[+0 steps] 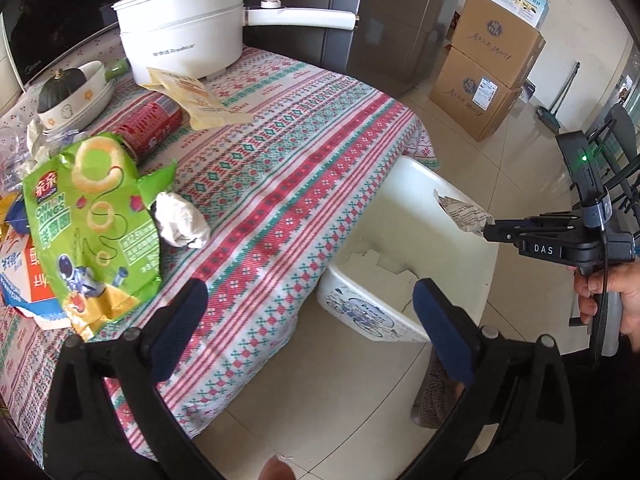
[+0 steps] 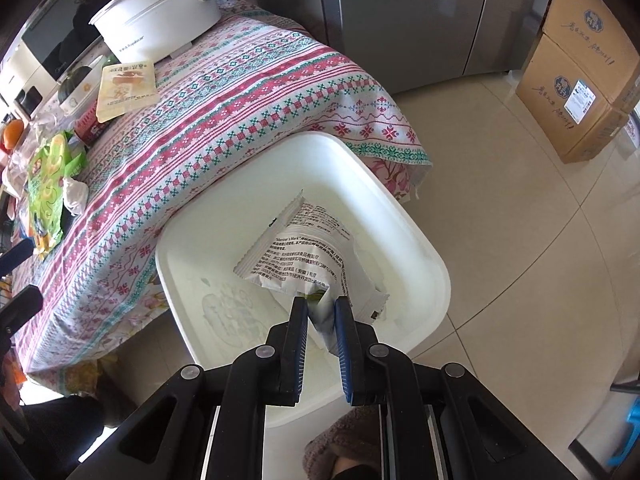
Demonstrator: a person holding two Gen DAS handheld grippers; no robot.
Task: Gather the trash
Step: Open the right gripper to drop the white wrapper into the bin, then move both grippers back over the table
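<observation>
I saw one white bin (image 2: pixel 400 216) beside the table (image 1: pixel 304 152), holding scraps of paper (image 1: pixel 380 262). My right gripper (image 2: pixel 322 304) was clamped on one silver wrapper (image 2: pixel 296 256) above the bin. My left gripper (image 1: pixel 308 292) stood wide open, empty. One green snack bag (image 1: pixel 96 216) and one crumpled tissue (image 1: pixel 180 220) lay on the table.

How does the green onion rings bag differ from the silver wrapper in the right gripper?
The green onion rings bag lies flat on the tablecloth, untouched; the silver wrapper hangs over the white bin, pinched by the right gripper. The green bag shows pictures of rings; the silver wrapper shows small black print. In the left wrist view the green bag looks larger. Both are empty snack packets.
</observation>
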